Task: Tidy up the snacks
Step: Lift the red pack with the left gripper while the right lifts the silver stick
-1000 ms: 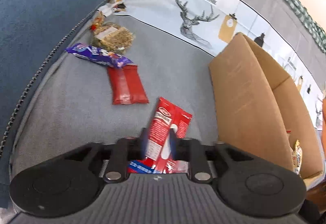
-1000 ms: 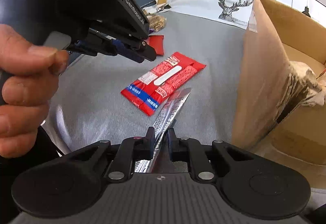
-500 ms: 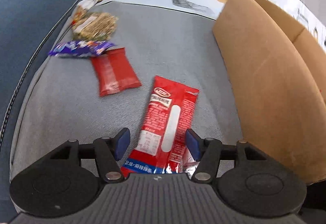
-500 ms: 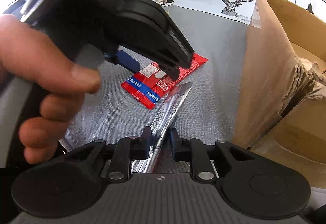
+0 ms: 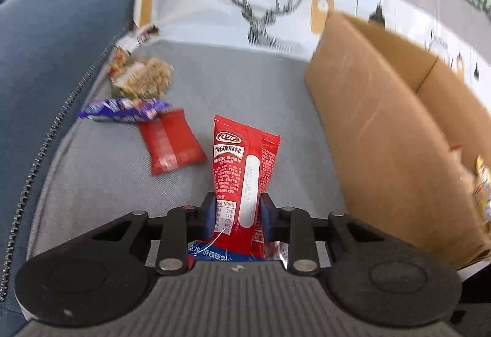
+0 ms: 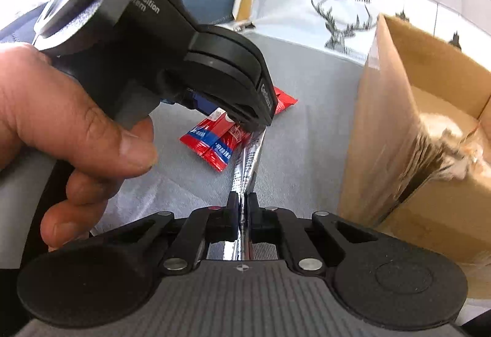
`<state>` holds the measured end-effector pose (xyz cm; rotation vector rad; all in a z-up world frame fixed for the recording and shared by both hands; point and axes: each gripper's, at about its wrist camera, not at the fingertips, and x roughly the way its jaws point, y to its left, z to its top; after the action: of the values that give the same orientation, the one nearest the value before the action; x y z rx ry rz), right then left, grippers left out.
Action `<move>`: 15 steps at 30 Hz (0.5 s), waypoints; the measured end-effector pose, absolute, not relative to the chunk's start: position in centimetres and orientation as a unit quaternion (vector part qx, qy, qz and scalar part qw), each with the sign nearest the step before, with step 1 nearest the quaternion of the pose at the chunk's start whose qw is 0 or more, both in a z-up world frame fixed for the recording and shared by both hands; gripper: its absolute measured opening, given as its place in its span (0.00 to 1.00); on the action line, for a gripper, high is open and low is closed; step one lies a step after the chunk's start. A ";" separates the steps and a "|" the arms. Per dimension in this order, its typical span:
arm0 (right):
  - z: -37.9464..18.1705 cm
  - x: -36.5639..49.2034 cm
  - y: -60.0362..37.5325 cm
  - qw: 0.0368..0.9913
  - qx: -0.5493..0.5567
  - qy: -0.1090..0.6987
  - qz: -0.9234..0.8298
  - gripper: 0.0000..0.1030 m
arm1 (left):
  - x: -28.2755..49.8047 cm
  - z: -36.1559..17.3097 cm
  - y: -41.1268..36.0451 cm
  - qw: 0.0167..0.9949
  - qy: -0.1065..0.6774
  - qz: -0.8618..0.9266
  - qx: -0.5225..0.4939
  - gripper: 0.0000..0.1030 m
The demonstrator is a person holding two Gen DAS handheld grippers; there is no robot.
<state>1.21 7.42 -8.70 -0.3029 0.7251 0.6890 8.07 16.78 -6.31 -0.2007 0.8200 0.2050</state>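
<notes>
A long red snack packet [image 5: 245,146] with white print runs away from me on the grey sofa seat. My left gripper [image 5: 236,208] is closing on its near end, and the blue pads press the wrapper in from both sides. In the right wrist view the same red packet [image 6: 211,143] shows under the left gripper's black body. My right gripper [image 6: 242,205] is shut on a thin silver packet [image 6: 250,156], which sticks out forward between the jaws. An open cardboard box [image 5: 383,122] stands to the right, also in the right wrist view [image 6: 399,91].
A small red packet [image 5: 172,143], a purple packet [image 5: 122,110] and a bag of grain-coloured snack [image 5: 144,77] lie at the left of the seat. A blue sofa back [image 5: 46,45] rises at left, a deer-print cushion [image 5: 260,14] behind. A hand [image 6: 61,122] fills the right view's left side.
The left jaws spread wide around the red packet, then closed in on it. The left gripper swung further across the right view. The right jaws tightened on the silver packet.
</notes>
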 end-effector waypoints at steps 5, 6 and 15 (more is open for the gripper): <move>-7.2 -0.4 7.5 0.872 -0.155 0.317 0.340 0.05 | 5.6 -3.4 17.9 0.928 0.330 0.113 -0.135 0.30; -6.7 -0.7 7.5 0.873 -0.157 0.310 0.343 0.05 | 5.2 -2.5 18.2 0.930 0.318 0.116 -0.143 0.30; -0.7 -1.4 6.0 0.894 -0.121 0.260 0.344 0.05 | 3.7 -0.6 17.9 0.943 0.272 0.088 -0.171 0.30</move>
<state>-1.37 6.03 -0.72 -0.2500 0.5382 0.7139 3.68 17.93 -0.57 -0.3485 0.5547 0.1787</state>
